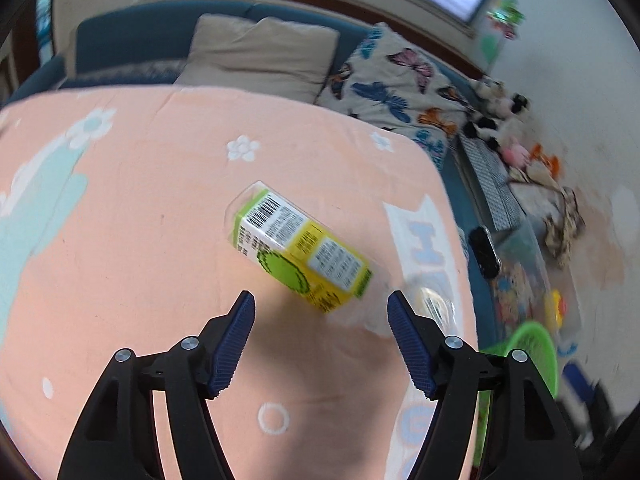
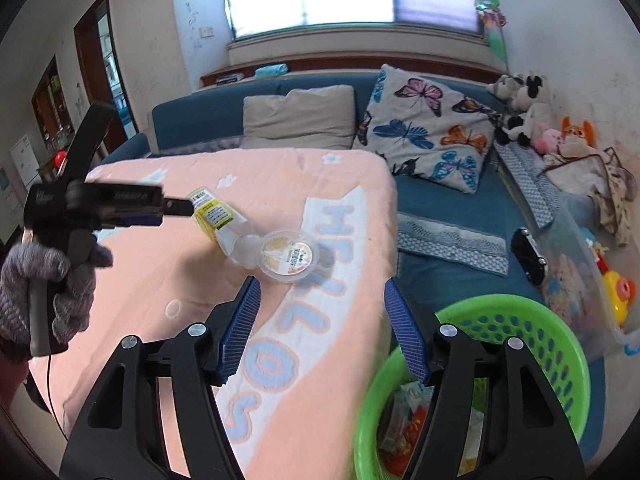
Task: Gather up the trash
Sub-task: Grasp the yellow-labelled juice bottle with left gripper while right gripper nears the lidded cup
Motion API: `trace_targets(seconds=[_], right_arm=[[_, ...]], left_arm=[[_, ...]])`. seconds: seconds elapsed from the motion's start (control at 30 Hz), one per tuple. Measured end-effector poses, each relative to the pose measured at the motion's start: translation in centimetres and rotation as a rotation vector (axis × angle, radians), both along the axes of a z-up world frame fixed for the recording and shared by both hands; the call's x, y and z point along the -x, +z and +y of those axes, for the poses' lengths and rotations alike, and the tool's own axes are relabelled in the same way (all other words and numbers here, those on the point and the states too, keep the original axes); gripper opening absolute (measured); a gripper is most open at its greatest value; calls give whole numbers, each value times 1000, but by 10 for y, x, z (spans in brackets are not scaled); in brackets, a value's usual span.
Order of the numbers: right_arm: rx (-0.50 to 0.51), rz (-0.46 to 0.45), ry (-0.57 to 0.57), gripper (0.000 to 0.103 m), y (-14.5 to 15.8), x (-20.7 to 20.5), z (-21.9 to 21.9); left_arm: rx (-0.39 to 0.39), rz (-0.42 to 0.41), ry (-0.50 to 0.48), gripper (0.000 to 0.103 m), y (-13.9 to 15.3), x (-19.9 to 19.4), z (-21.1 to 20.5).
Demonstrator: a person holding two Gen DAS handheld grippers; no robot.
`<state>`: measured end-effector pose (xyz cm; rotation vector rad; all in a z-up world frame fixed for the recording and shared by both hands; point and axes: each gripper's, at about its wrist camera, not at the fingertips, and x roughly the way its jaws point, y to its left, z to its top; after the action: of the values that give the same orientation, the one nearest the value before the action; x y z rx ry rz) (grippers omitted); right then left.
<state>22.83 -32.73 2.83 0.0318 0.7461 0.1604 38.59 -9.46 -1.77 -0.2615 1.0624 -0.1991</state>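
A clear bottle with a yellow-green label lies on its side on the pink blanket. My left gripper hangs open just short of the bottle, not touching it. Beside the bottle's neck lies a clear lidded cup, partly behind my right-hand finger. In the right wrist view the bottle and cup lie ahead of my open, empty right gripper. The left gripper, held by a gloved hand, reaches the bottle from the left. A green basket below right holds wrappers.
Behind the blanket stands a blue sofa with a beige pillow and a butterfly cushion. Plush toys, a clear bin of toys and a black object sit at the right. The basket stands off the blanket's right edge.
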Motion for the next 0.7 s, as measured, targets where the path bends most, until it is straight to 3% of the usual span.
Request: trace_targets(seconds=[0.27,0.7], right_arm=[[-7,44,37,65,-26,-29,5],[-16,100,58,65,-57,-57,2]], left_arm=[[49,119,153,71,-24,-40,4],[37,192,226,75,-54,-69,-5]])
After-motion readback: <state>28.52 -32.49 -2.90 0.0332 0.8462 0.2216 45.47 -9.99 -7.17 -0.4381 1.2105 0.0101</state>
